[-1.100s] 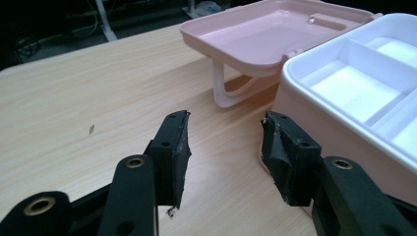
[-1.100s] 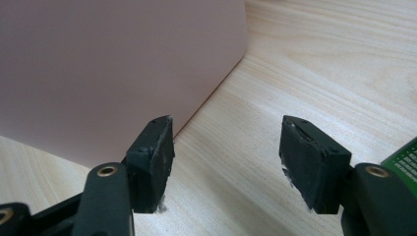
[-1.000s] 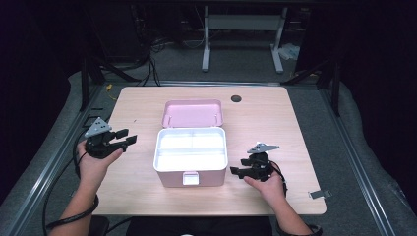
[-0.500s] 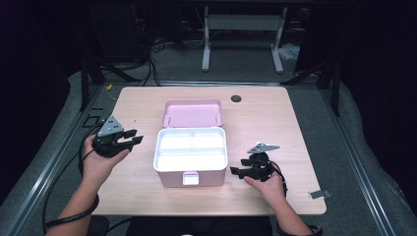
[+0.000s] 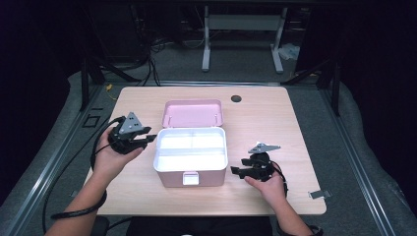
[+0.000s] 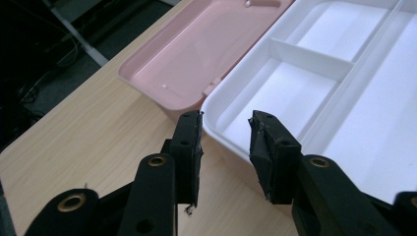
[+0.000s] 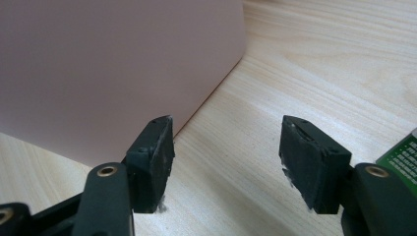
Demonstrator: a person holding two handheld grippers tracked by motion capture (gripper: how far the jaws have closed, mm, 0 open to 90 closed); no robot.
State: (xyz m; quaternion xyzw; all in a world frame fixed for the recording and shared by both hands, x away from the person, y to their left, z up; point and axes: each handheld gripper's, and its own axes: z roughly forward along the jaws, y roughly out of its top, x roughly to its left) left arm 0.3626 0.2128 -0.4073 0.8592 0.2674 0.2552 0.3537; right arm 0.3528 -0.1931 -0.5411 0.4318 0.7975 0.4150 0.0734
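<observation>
Pink box is being flanked: left gripper at 9 o'clock, jaws just opened a bit, nothing pinched; right gripper at 3, being held open, empty too.

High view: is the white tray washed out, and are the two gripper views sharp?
High view: white tray glares, dividers faint, surroundings dark. Left gripper view: tray evenly lit and sharp, nearest tool parts soft. Right gripper view: pink box wall a flat blur, wood grain crisp.
</observation>
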